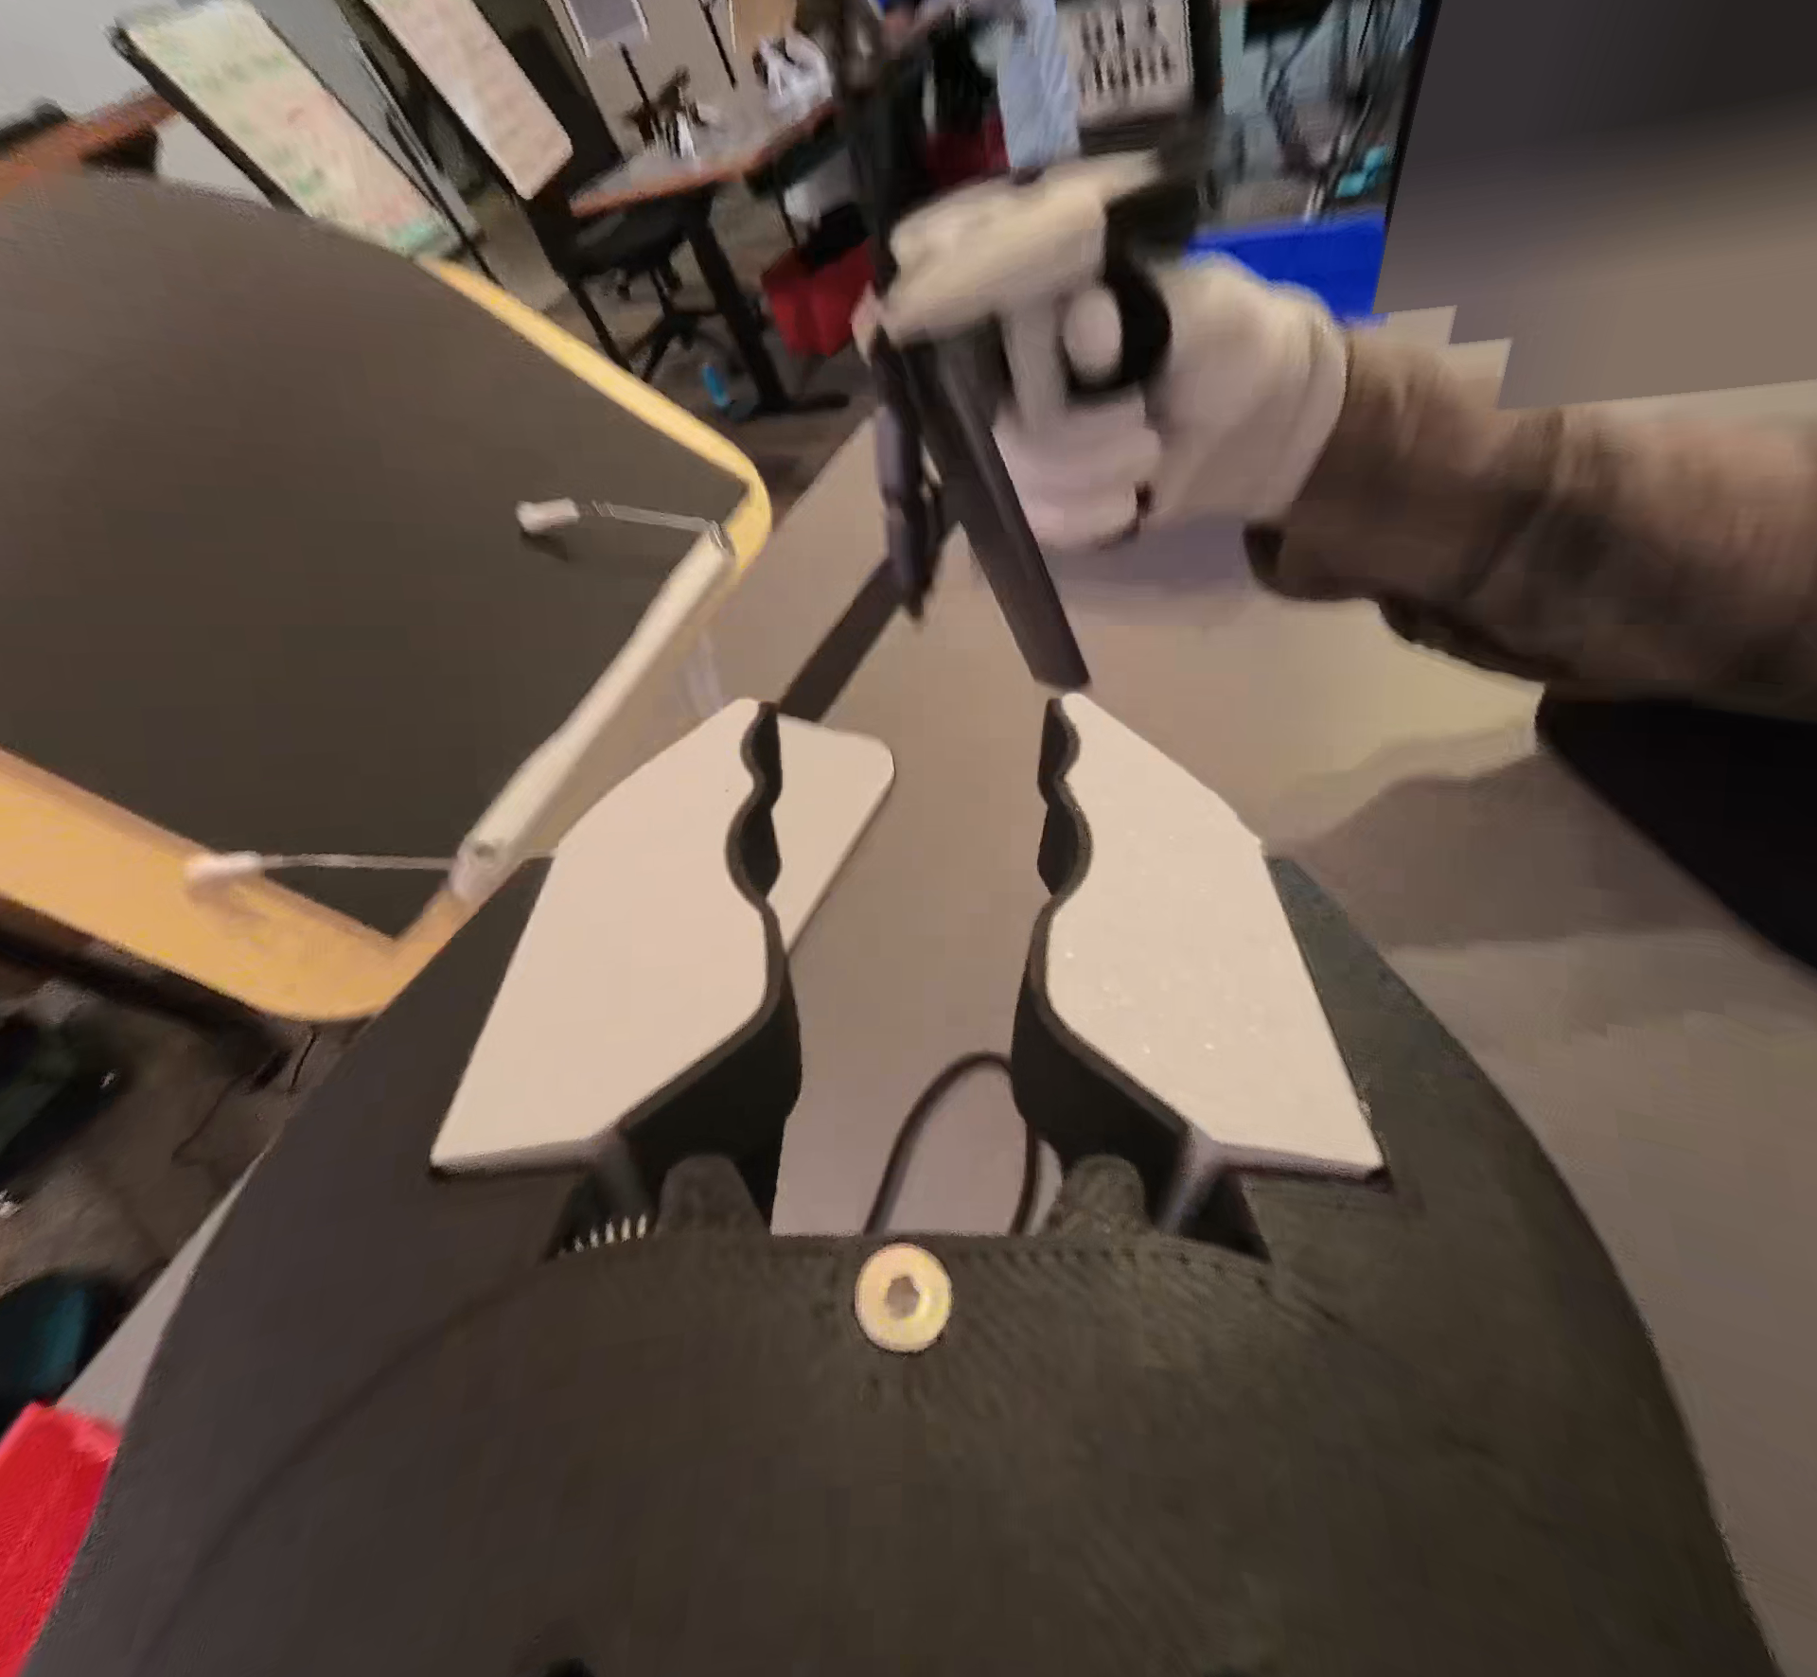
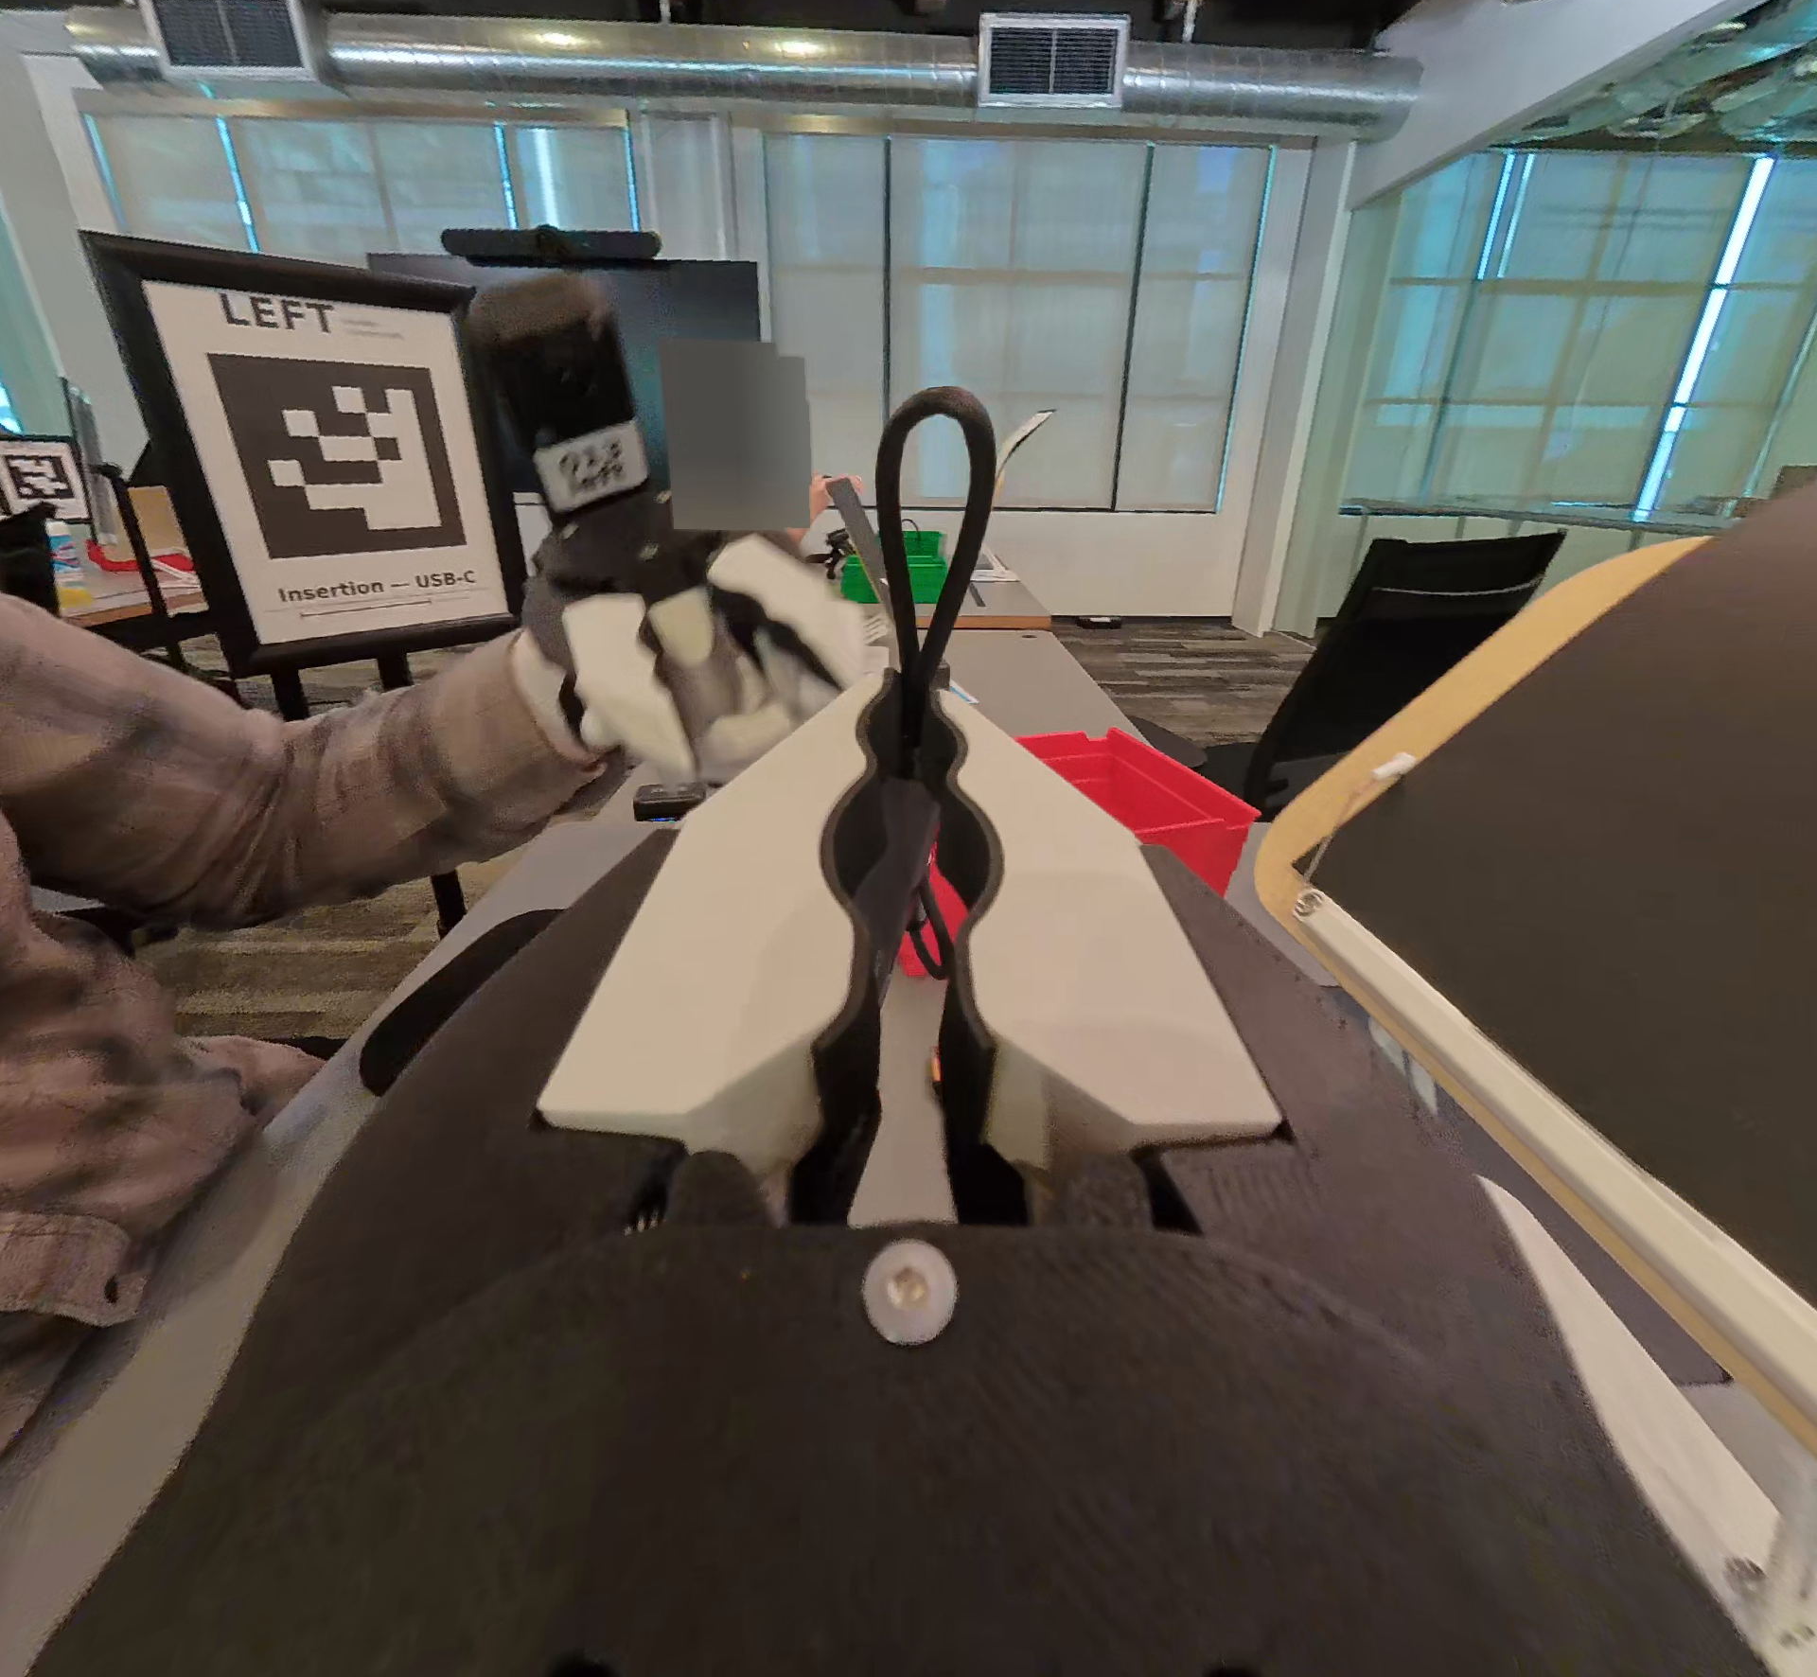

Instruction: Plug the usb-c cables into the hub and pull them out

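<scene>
left gripper [image 1: 909, 715] stands wide open in the left wrist view — nothing between its white fingers [image 1: 629, 932], only grey table [image 1: 934, 843] and a thin black cable [image 1: 919, 1128] low in the gap. ahead, a white-gloved hand [image 1: 1180, 420] holds the right gripper [image 1: 973, 588], blurred, tips down.

right wrist view now — right gripper [image 2: 909, 696] is clamped tight on a black usb-c cable [image 2: 924, 499], its loop rising above the tips. a small dark hub [image 2: 671, 801] sits on the table to the left, a red bin [image 2: 1141, 794] beyond.
</scene>
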